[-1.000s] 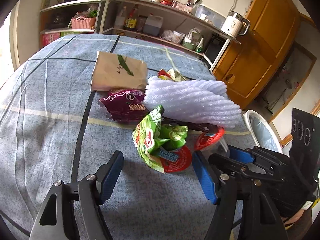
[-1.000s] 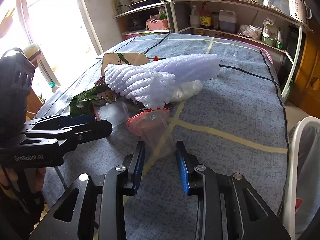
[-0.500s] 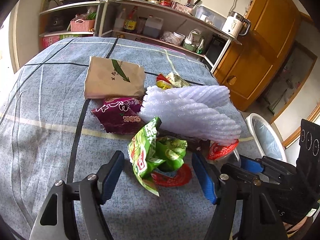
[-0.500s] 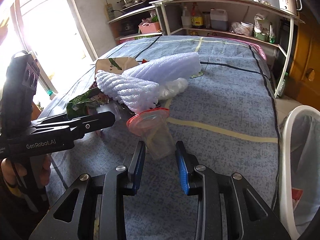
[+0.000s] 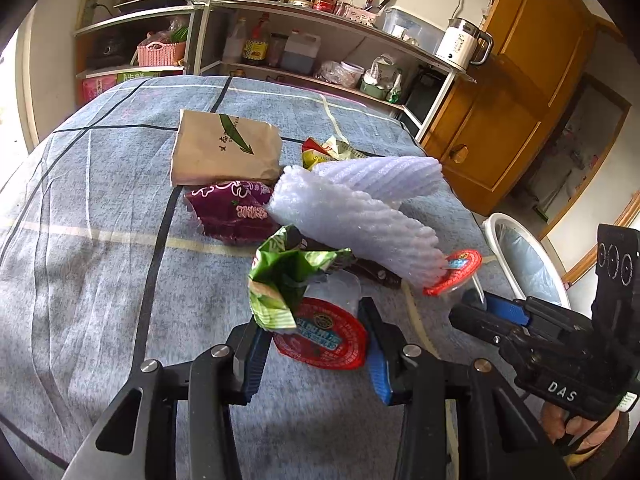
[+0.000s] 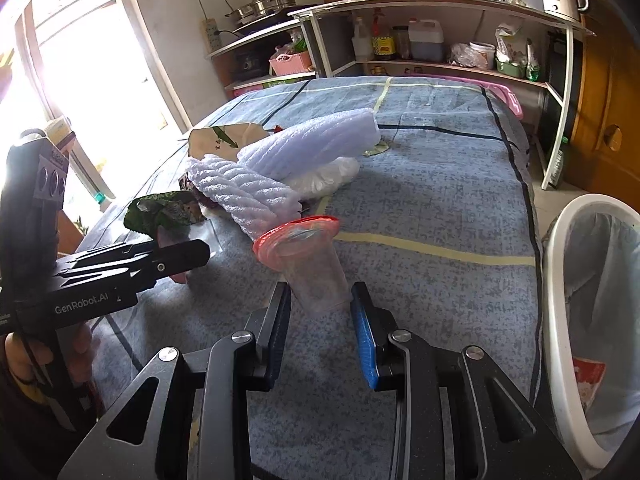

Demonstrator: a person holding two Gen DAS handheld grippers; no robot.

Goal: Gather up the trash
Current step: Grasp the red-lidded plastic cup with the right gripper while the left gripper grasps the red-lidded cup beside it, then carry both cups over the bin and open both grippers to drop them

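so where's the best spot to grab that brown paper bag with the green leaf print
Take the flat brown paper bag by its near short edge, coming in low from the side facing the left wrist camera. It lies flat on the blue checked tablecloth, so only an edge gives the fingers anything to pinch, and the crumpled purple snack wrapper crowds one near corner.

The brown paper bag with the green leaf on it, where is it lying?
In the left wrist view the brown paper bag lies flat on the blue tablecloth, at the far left of the pile, just behind the purple snack wrapper.
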